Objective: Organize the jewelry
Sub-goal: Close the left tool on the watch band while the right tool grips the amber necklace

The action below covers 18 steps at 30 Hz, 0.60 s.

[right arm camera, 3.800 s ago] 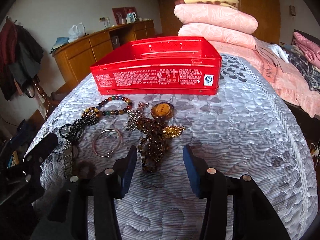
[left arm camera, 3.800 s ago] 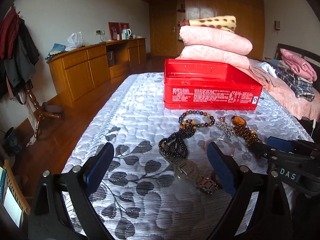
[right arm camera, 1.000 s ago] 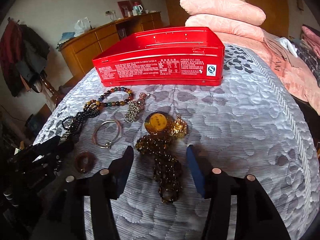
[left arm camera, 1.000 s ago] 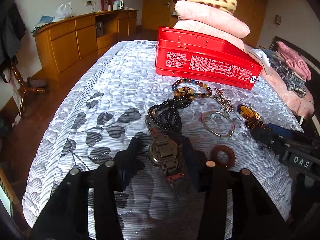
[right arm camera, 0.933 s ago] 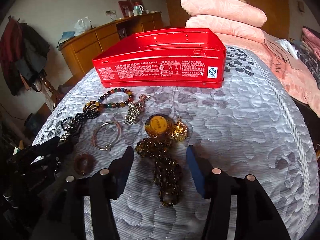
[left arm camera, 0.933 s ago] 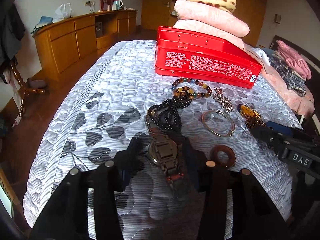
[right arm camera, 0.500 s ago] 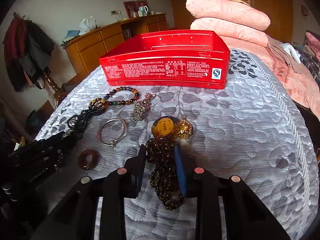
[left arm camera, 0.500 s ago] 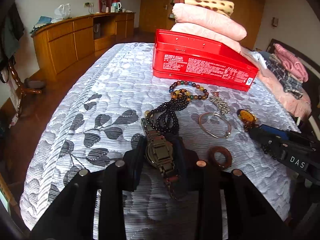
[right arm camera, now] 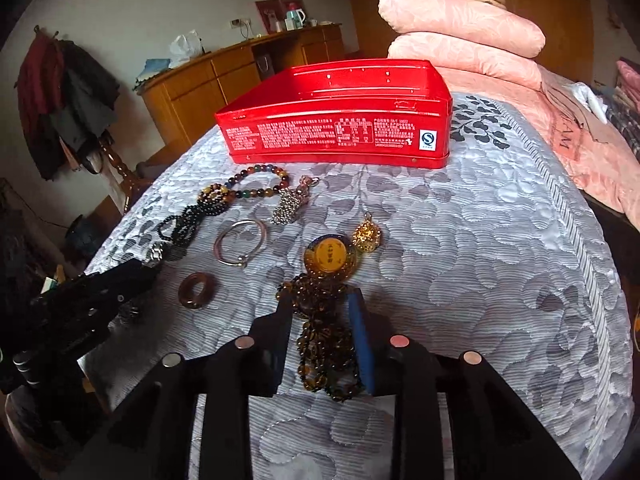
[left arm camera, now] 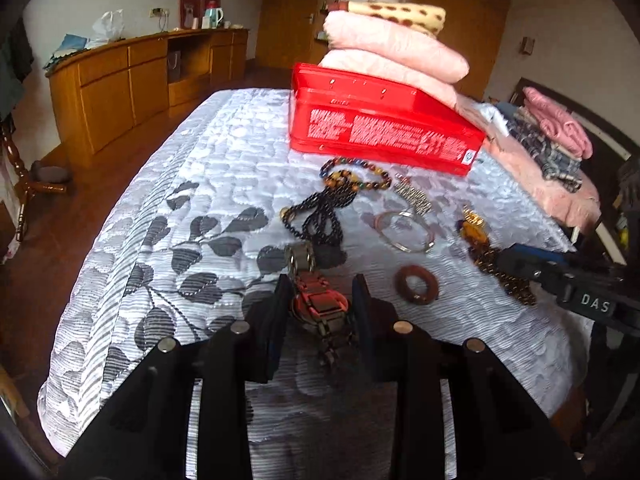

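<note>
A red tin box (left arm camera: 380,128) stands open at the back of the quilted bed; it also shows in the right wrist view (right arm camera: 340,128). In front of it lie jewelry pieces. My left gripper (left arm camera: 320,300) is shut on a metal wristwatch (left arm camera: 320,308). My right gripper (right arm camera: 320,312) is shut on a brown bead necklace (right arm camera: 324,340) with an amber pendant (right arm camera: 330,258). A colourful bead bracelet (right arm camera: 260,182), black beads (left arm camera: 320,216), a silver bangle (right arm camera: 240,242), a brown ring (right arm camera: 196,290), a silver charm (right arm camera: 290,202) and a gold charm (right arm camera: 366,236) lie on the quilt.
Stacked pink pillows (right arm camera: 460,36) sit behind the tin. A pink blanket and folded clothes (left arm camera: 556,136) lie to the right. A wooden sideboard (left arm camera: 132,76) stands along the left wall. The bed edge drops to a wooden floor (left arm camera: 80,208) on the left.
Both grippers have closed: the left onto the wristwatch, the right onto the brown bead necklace. Both have moved slightly forward and lower over the quilt.
</note>
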Motion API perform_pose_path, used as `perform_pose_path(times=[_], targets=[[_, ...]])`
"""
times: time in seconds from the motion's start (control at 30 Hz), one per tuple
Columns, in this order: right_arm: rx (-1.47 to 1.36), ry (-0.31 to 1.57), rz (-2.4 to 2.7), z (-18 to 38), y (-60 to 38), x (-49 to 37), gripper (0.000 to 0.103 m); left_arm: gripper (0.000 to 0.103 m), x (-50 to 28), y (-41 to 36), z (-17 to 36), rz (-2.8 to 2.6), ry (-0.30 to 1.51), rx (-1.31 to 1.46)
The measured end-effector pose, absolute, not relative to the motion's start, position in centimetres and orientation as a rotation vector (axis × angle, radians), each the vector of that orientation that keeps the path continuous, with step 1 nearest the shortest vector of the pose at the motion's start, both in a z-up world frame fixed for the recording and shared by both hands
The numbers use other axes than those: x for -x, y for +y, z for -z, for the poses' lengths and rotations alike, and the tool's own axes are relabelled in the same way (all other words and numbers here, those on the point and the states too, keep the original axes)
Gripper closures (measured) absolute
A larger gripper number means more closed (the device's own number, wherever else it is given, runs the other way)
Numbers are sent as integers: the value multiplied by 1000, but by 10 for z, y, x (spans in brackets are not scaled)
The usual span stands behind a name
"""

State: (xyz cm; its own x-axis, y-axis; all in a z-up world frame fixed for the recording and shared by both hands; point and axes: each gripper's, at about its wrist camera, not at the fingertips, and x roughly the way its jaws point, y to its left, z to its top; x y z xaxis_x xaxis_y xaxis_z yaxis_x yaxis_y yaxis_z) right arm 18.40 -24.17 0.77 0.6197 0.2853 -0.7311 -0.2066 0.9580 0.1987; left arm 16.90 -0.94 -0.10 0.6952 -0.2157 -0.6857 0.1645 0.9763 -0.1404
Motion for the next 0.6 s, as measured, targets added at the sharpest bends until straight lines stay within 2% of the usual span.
perform_pose_path(times=[0.03, 0.1, 0.13, 0.23, 0.3, 0.4, 0.53, 0.6], targets=[[-97, 860, -284, -7, -241, -185, 74, 71, -170, -10, 1, 203, 773, 65], [-92, 869, -294, -4, -239, -189, 74, 58, -170, -11, 2, 191, 774, 60], [-89, 874, -298, -3, -238, -190, 71, 56, -171, -12, 2, 190, 777, 60], [-48, 874, -288, 0, -229, -193, 68, 54, -172, -16, 5, 166, 778, 38], [-19, 864, -281, 1, -225, -191, 68, 57, -171, -20, 6, 149, 774, 20], [-5, 859, -290, 0, -223, -188, 73, 72, -168, -22, 7, 113, 763, 4], [72, 860, -300, 1, -216, -181, 66, 73, -165, -17, 7, 125, 761, 23], [82, 861, -299, 2, -215, -180, 66, 73, -165, -17, 7, 127, 759, 23]])
